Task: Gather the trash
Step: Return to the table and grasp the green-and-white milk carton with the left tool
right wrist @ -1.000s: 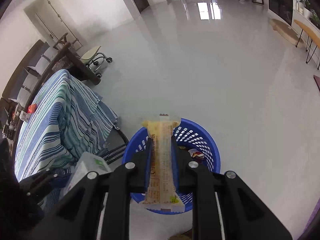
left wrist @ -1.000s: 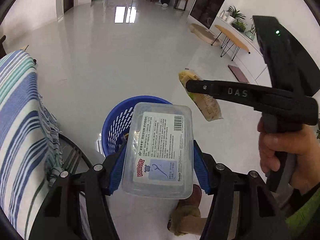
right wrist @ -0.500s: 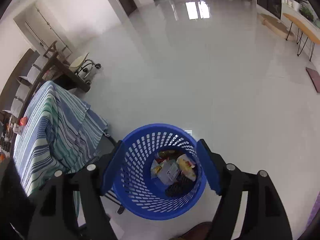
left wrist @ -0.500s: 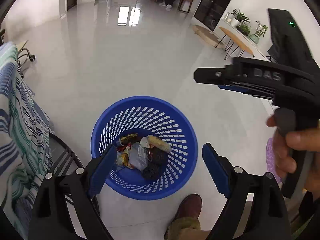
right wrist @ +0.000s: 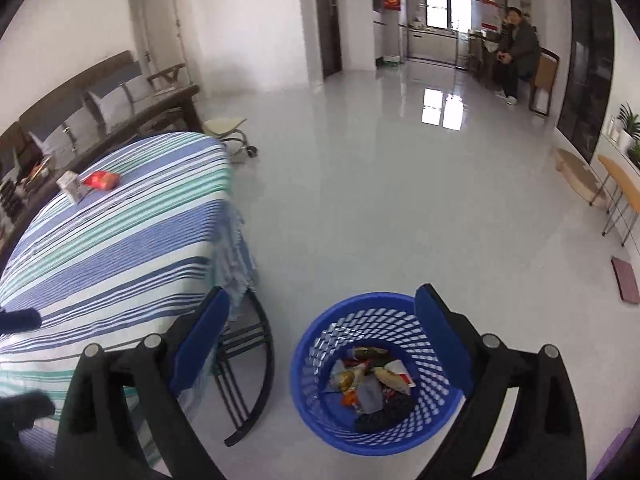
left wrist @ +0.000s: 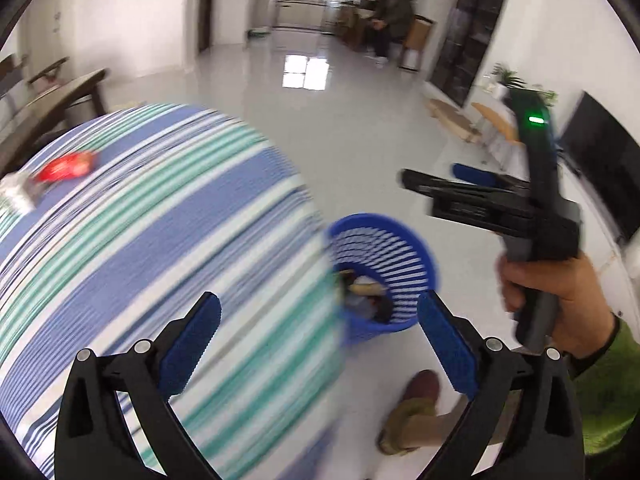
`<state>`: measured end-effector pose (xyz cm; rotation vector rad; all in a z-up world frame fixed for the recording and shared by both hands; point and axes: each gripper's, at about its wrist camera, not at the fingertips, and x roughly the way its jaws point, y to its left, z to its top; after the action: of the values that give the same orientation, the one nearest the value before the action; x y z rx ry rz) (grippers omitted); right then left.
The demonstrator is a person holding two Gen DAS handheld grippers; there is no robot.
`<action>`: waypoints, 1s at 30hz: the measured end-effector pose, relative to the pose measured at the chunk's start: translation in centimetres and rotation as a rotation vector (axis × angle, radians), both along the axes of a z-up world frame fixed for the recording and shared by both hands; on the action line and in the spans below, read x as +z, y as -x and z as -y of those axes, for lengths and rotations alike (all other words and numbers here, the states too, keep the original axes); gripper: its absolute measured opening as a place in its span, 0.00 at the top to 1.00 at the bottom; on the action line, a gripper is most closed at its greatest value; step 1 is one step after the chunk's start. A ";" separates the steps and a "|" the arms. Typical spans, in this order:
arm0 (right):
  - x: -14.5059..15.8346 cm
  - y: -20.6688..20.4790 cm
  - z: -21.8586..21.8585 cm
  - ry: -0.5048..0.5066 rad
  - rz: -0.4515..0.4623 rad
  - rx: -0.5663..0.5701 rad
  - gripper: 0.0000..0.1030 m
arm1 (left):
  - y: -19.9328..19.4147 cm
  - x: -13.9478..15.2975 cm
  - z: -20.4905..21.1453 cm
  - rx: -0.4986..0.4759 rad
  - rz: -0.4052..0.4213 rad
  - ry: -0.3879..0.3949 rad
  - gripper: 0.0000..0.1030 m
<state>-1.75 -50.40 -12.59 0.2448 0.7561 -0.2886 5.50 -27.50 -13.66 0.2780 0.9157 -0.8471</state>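
Observation:
My left gripper hovers over the edge of the striped tablecloth, jaws still opening wide with nothing between them. The blue trash basket stands on the floor just right of the table, with wrappers inside. My right gripper is above the basket, jaws opening and holding nothing; in the left wrist view the right gripper shows at the right, held in a hand. A red wrapper and a small white carton lie at the table's far end; the left wrist view shows the wrapper blurred.
The table's black curved legs stand beside the basket. A brown shoe is on the floor near it. A rolling stool sits behind the table, a low bench at the right wall, and a seated person far back.
Both grippers opened and let go: the clear plastic box and the snack packet dropped into the basket. Both views then swung up and left, bringing the table into the left view.

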 end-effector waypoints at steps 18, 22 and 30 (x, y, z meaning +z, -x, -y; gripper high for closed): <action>-1.0 -12.2 -23.7 0.048 -0.125 0.513 0.11 | -19.3 4.8 -17.9 0.467 0.086 -0.086 0.06; -1.5 -13.1 -23.9 0.040 -0.168 0.538 0.10 | -25.9 6.3 -15.6 0.532 0.105 -0.088 0.06; -1.7 -12.9 -24.0 0.041 -0.165 0.543 0.09 | -36.9 2.8 -11.9 0.712 0.136 -0.235 0.06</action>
<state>11.15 -26.43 -14.24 -0.0288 0.9469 0.1929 42.36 -15.55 -10.82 0.1875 0.8989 -0.0632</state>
